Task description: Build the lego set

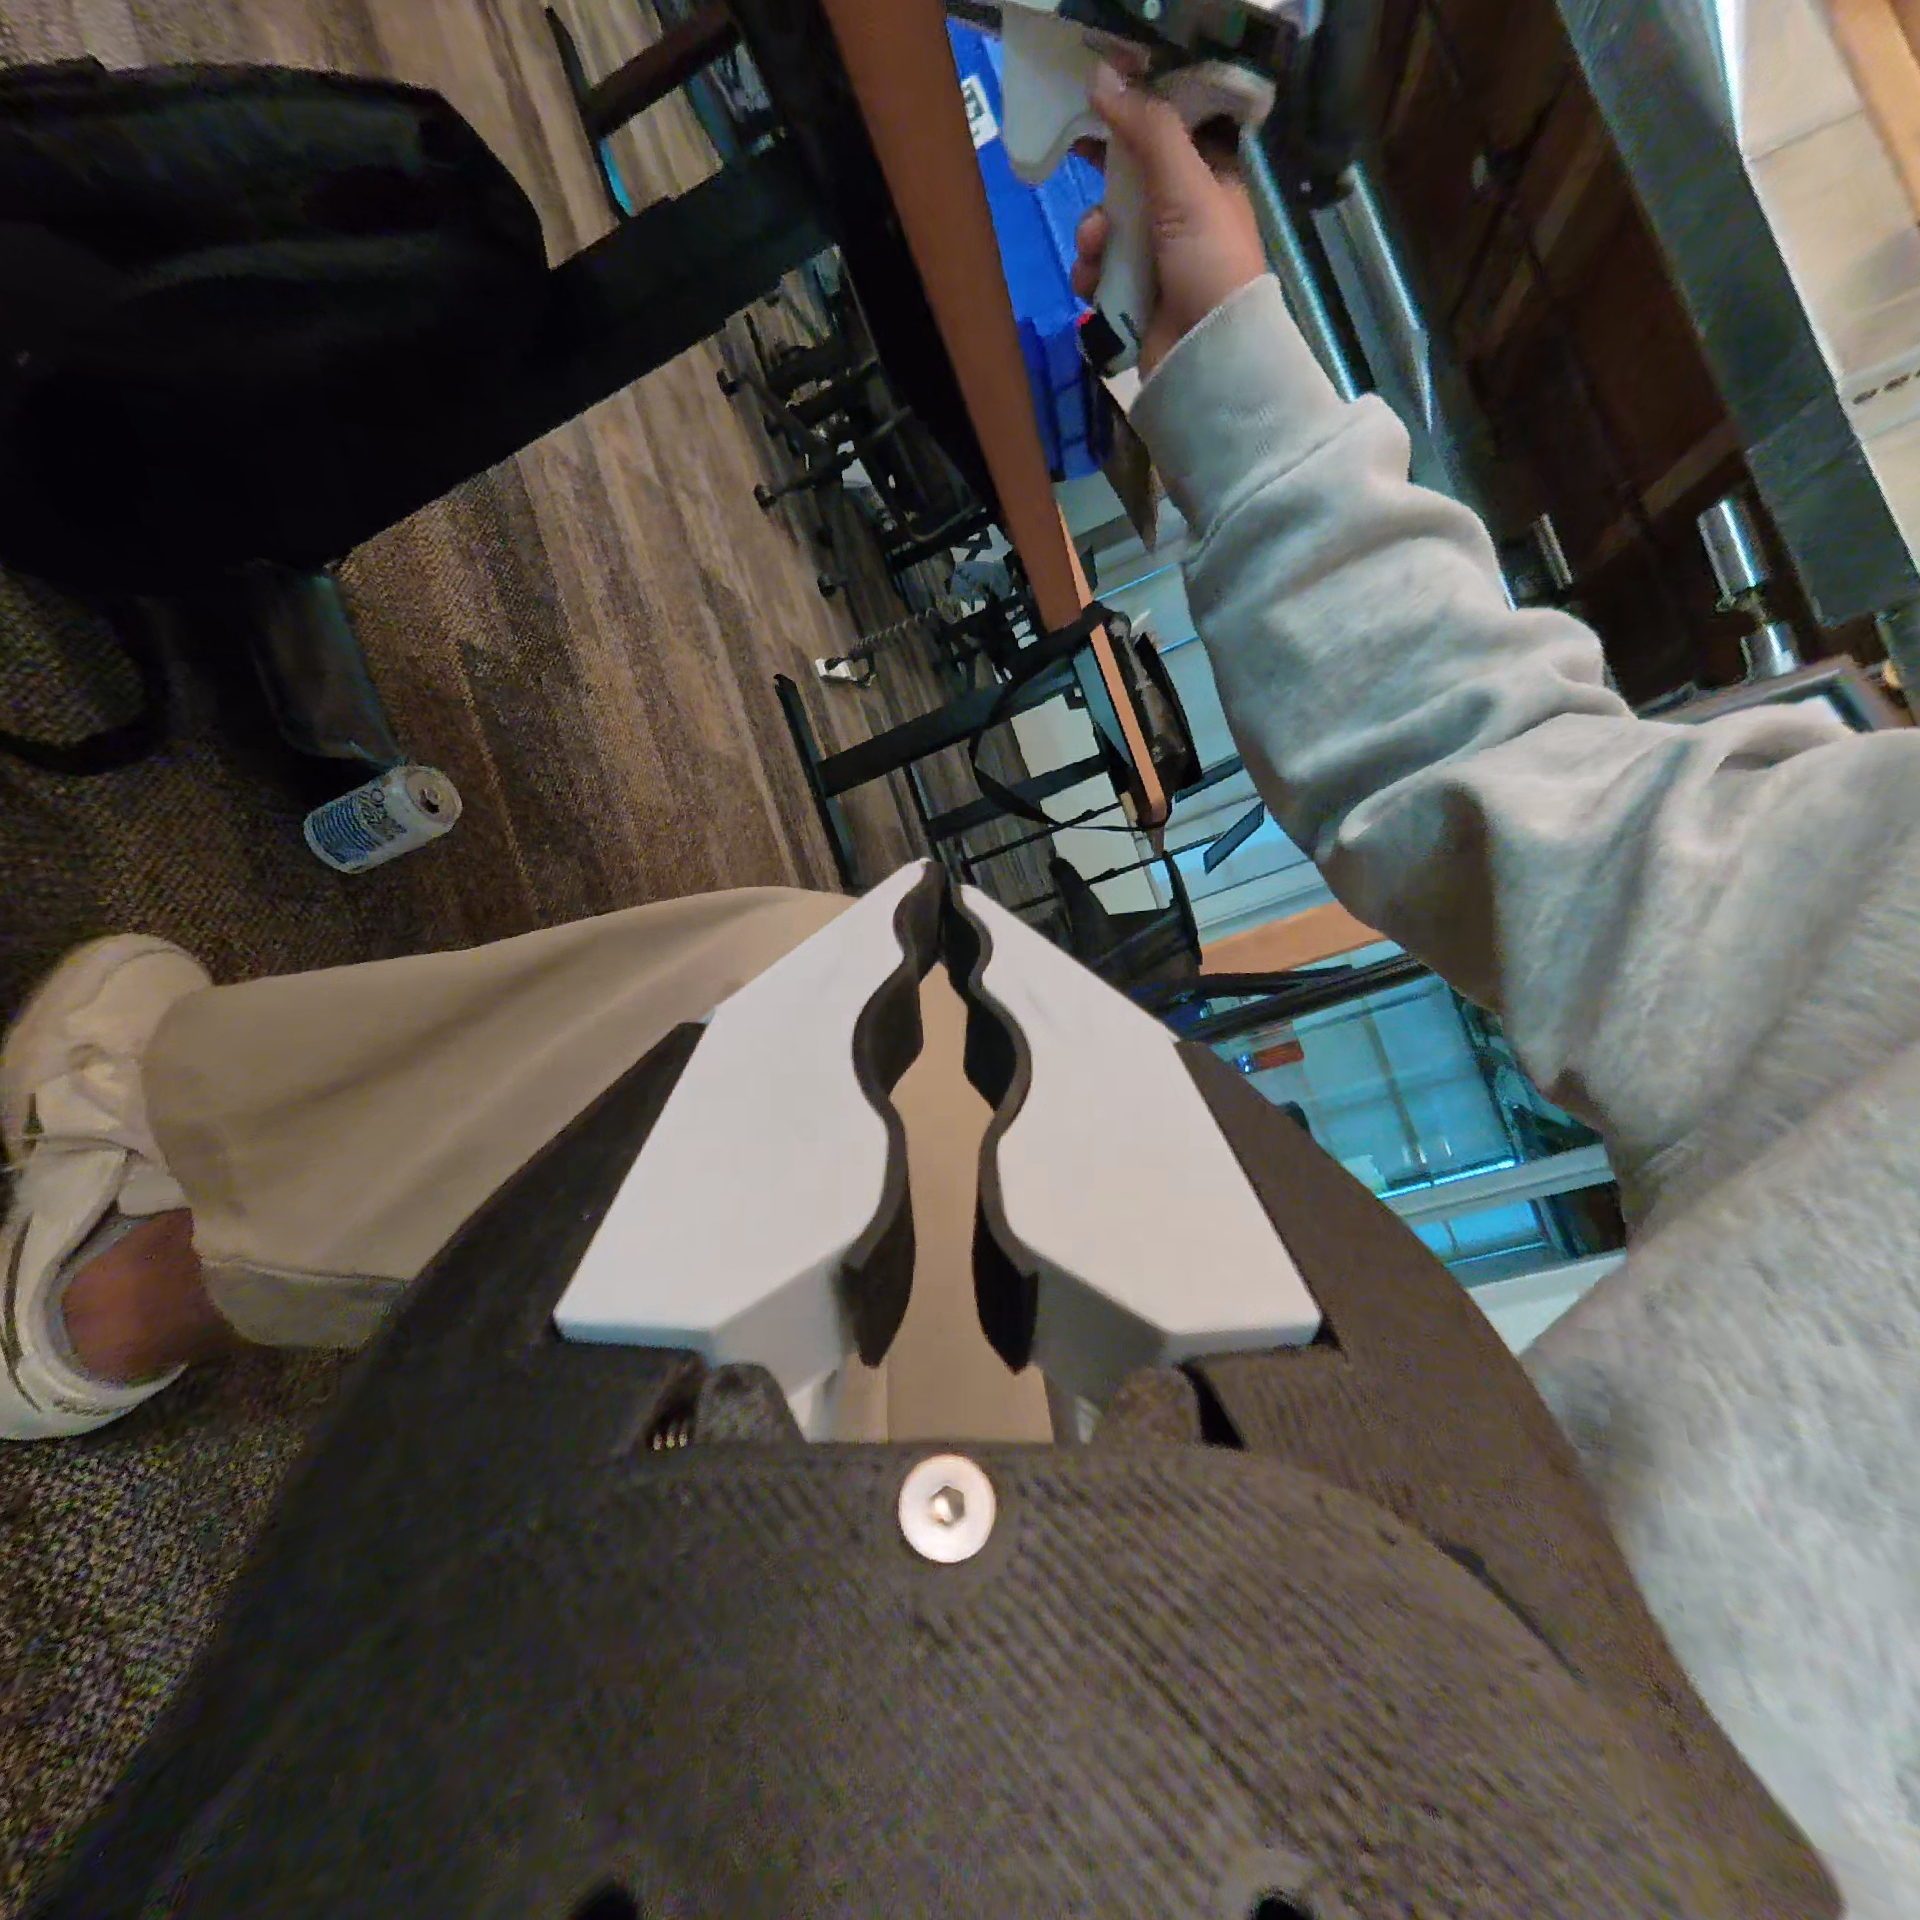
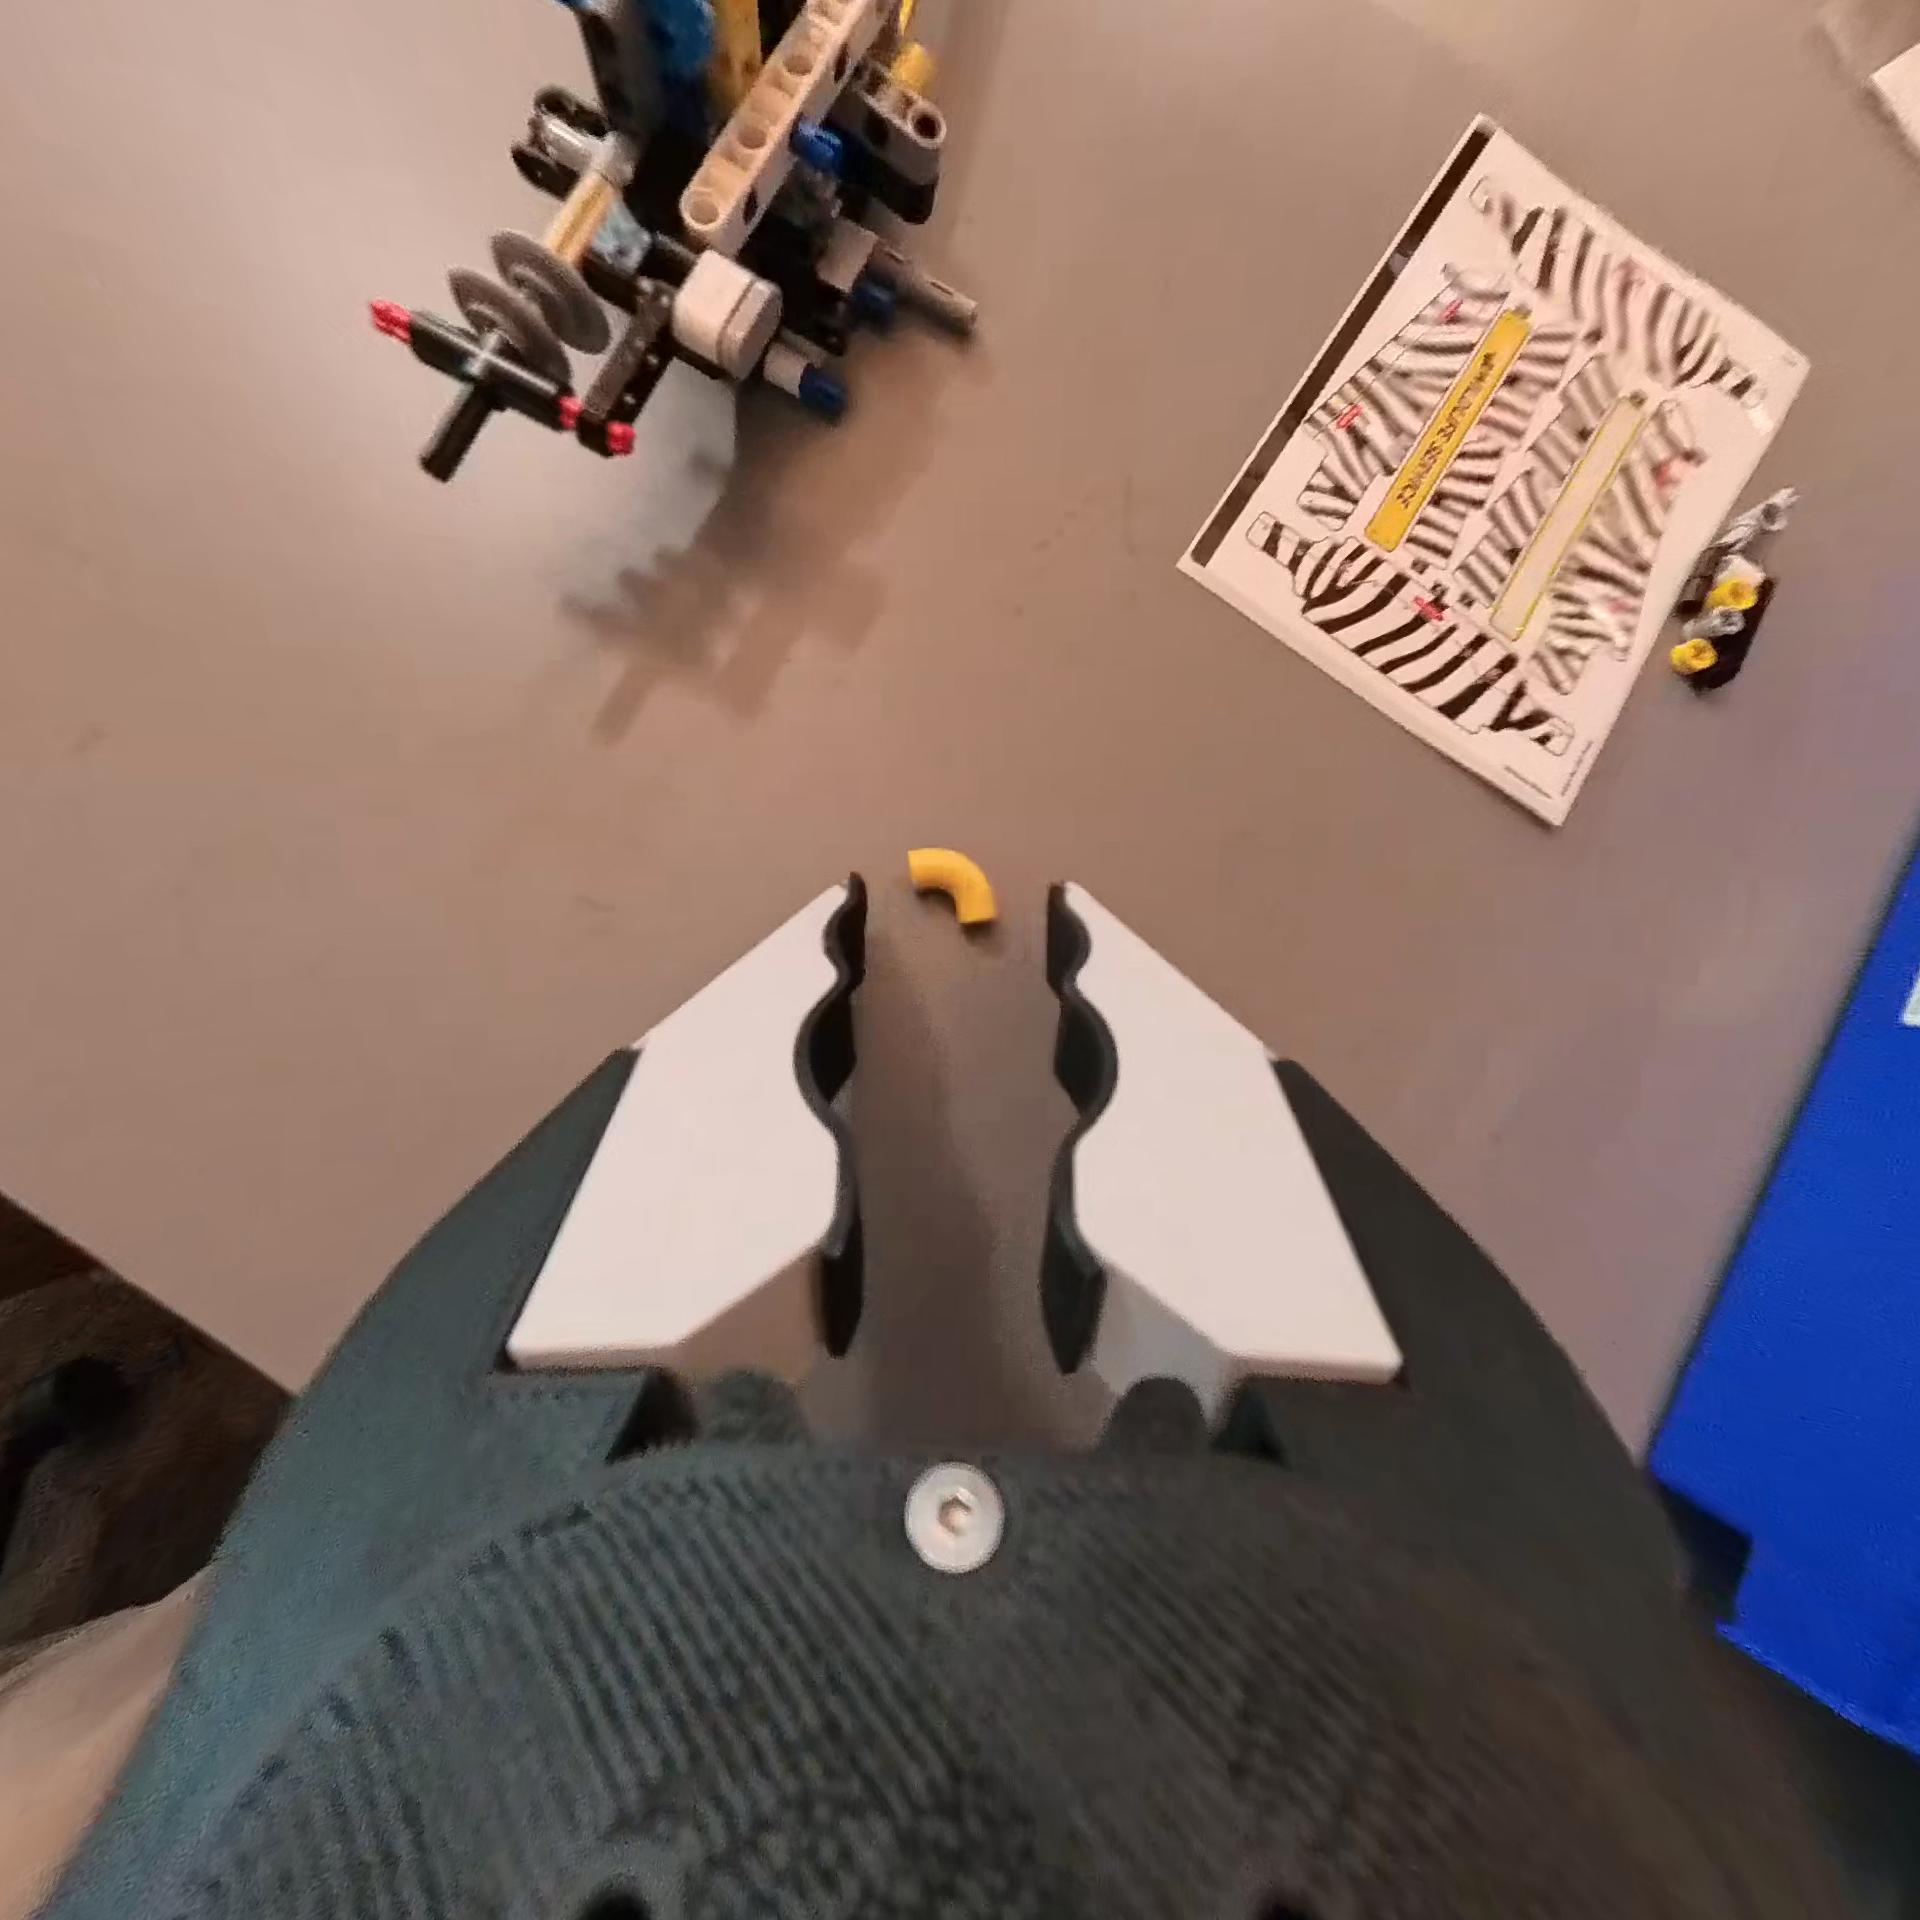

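In the right wrist view, my right gripper (image 2: 954, 894) is open above the grey table (image 2: 312, 727). A small curved yellow lego piece (image 2: 953, 881) lies on the table just between and ahead of its fingertips. The part-built lego model (image 2: 686, 229), black, white, yellow and blue with grey discs, stands at the far left. In the left wrist view, my left gripper (image 1: 943, 883) is shut and empty, held below the table and pointing across the person's knee. The right gripper (image 1: 1143, 42) shows far off at the top, held in a hand.
A zebra-striped sticker sheet (image 2: 1496, 468) lies at the right with a few small loose pieces (image 2: 1730, 613) beside it. A blue bin (image 2: 1808, 1247) stands at the right edge. In the left wrist view, a can (image 1: 382, 818) lies on the carpet near a shoe (image 1: 73, 1174).
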A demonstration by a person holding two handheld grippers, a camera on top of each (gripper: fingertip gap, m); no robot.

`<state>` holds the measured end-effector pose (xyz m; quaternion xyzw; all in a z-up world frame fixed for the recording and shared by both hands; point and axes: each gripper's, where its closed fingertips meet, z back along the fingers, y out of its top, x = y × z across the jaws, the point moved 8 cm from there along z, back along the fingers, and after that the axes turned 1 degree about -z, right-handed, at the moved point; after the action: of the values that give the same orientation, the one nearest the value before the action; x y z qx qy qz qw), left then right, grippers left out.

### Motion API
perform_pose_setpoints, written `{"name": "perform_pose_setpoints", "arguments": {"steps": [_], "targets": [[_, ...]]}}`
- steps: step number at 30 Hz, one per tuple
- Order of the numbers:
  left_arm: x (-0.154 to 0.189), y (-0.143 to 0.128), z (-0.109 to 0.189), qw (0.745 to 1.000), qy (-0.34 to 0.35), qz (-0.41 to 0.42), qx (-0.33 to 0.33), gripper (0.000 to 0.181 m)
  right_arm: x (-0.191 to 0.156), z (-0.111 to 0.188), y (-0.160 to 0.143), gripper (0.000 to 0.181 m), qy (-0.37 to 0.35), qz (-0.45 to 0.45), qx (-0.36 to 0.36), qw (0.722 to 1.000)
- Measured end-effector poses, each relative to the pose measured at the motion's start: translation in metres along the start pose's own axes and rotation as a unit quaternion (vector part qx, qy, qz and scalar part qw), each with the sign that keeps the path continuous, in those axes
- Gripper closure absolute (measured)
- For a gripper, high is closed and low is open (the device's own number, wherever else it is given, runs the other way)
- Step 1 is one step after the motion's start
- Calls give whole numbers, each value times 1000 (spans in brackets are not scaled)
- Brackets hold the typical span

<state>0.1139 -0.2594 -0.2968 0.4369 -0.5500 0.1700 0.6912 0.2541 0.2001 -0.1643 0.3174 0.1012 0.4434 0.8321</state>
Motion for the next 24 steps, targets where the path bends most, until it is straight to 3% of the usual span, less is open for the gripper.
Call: {"name": "perform_pose_setpoints", "arguments": {"steps": [1,7,12,16,19,21,24], "targets": [[-2,2,-1,1000,0,5,3,181,-1,5,0,147,-5,4,14,1000],[-12,17,-16,1000,-4,25,9,181,-26,51,-6,131,12,54,164,985],[-17,33,-30,999,41,-32,10,181,-55,73,-38,114,-24,99,198,975],[-25,51,-45,994,95,-52,2,181,-75,59,-84,125,-125,105,182,970],[-20,79,-54,991,98,-86,44,181,-87,61,-97,155,-228,134,215,940],[-13,97,-61,986,102,-120,60,181,-91,64,-92,161,-223,124,231,939],[-9,120,-72,976,127,-163,71,181,-85,63,-75,143,-178,74,219,957]]}}
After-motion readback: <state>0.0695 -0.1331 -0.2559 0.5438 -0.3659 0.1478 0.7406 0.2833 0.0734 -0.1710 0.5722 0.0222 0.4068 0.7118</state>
